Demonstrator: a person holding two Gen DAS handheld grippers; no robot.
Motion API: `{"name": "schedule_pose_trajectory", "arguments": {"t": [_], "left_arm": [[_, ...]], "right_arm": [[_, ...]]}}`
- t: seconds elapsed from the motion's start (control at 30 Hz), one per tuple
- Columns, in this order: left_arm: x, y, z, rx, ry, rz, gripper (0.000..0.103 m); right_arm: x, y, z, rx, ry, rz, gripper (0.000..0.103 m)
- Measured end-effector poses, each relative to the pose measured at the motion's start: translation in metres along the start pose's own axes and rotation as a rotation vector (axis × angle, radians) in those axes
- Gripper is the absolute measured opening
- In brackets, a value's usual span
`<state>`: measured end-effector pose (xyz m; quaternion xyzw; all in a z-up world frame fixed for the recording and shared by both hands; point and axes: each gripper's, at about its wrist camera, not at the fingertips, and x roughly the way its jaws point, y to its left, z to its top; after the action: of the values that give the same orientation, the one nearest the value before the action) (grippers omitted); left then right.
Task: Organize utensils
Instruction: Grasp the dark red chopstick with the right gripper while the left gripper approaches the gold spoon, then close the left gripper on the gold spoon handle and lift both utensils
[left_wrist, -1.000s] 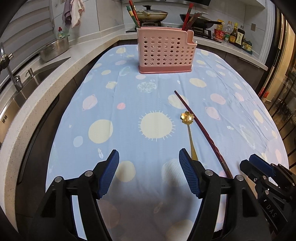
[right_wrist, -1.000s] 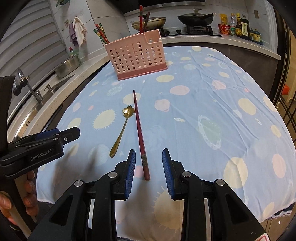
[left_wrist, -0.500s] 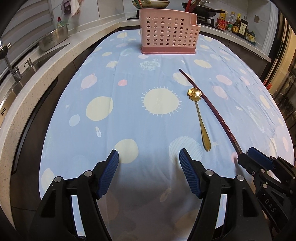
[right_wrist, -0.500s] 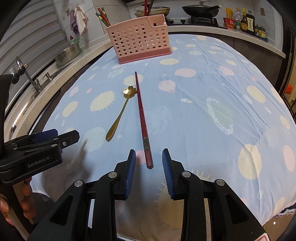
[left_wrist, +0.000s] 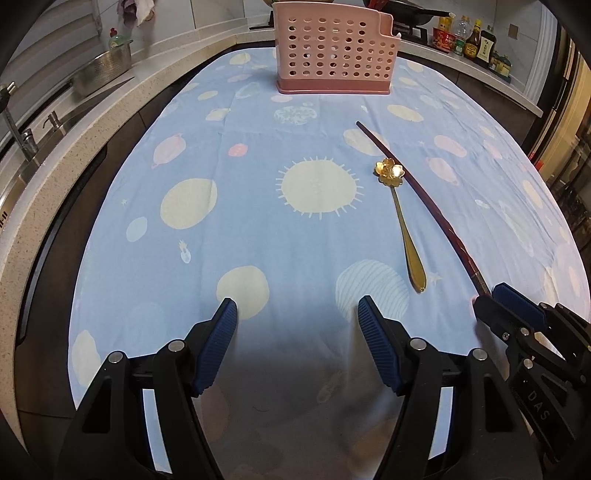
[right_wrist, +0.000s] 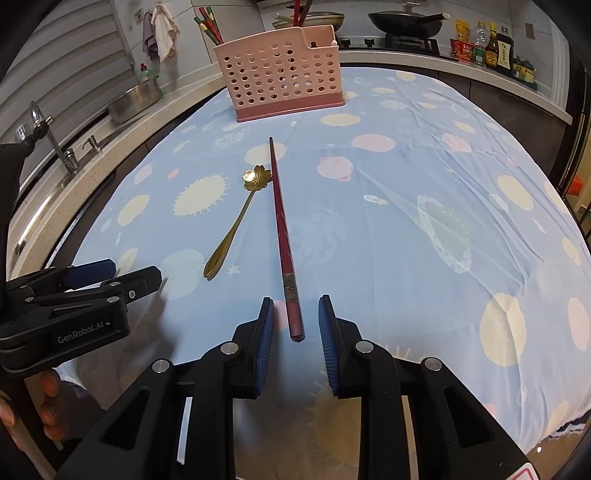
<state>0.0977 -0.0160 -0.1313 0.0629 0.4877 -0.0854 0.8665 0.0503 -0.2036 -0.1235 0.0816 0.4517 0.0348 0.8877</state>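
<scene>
A dark red chopstick (right_wrist: 282, 236) lies on the blue patterned tablecloth, pointing toward a pink perforated utensil holder (right_wrist: 280, 79) at the far end. A gold spoon with a flower-shaped bowl (right_wrist: 236, 225) lies just left of it. My right gripper (right_wrist: 293, 323) is open, its fingers on either side of the chopstick's near end, not closed on it. My left gripper (left_wrist: 297, 321) is open and empty over the cloth, left of the spoon (left_wrist: 400, 218) and chopstick (left_wrist: 424, 206). The holder (left_wrist: 336, 48) has several chopsticks in it.
A sink with a tap (right_wrist: 48, 136) and a steel bowl (right_wrist: 135, 98) sit on the counter to the left. A stove with a wok (right_wrist: 404, 18) and sauce bottles (right_wrist: 491, 46) are behind. The table's near edge (right_wrist: 565, 424) is close to both grippers.
Both grippers have moved forward and lower toward the table. The right gripper's fingers now flank the chopstick's near end. The utensils have not moved.
</scene>
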Motion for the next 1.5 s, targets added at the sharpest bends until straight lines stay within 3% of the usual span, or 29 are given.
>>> {"name": "schedule_pose_trajectory", "arguments": {"t": [0.07,0.17,0.67,0.83,0.93,1.0,1.07,1.5], "left_arm": [[0.001,-0.001,0.0,-0.001,0.003,-0.002,0.068],[-0.001,-0.003,0.0,0.003,-0.007,-0.005,0.074],[0.018,-0.051,0.015,0.098,-0.006,-0.074,0.074],[0.017,-0.052,0.017,0.097,-0.021,-0.085,0.057],[0.015,-0.049,0.016,0.091,-0.028,-0.094,0.039],[0.015,-0.048,0.017,0.092,-0.029,-0.103,0.022],[0.015,-0.047,0.018,0.091,-0.025,-0.12,0.012],[-0.022,-0.032,0.019,0.037,-0.056,-0.178,0.01]], "right_arm": [[0.0,0.0,0.0,-0.011,-0.003,-0.014,0.009],[-0.001,-0.003,-0.001,-0.006,-0.008,-0.013,0.008],[-0.019,-0.023,-0.004,0.06,-0.032,-0.012,0.007],[-0.018,-0.023,-0.004,0.059,-0.027,-0.009,0.007],[-0.016,-0.023,-0.004,0.058,-0.024,-0.004,0.007],[-0.015,-0.021,-0.005,0.056,-0.02,-0.001,0.007],[-0.015,-0.019,-0.005,0.052,-0.019,0.001,0.007],[-0.044,-0.016,-0.002,0.057,-0.071,0.023,0.007]]}}
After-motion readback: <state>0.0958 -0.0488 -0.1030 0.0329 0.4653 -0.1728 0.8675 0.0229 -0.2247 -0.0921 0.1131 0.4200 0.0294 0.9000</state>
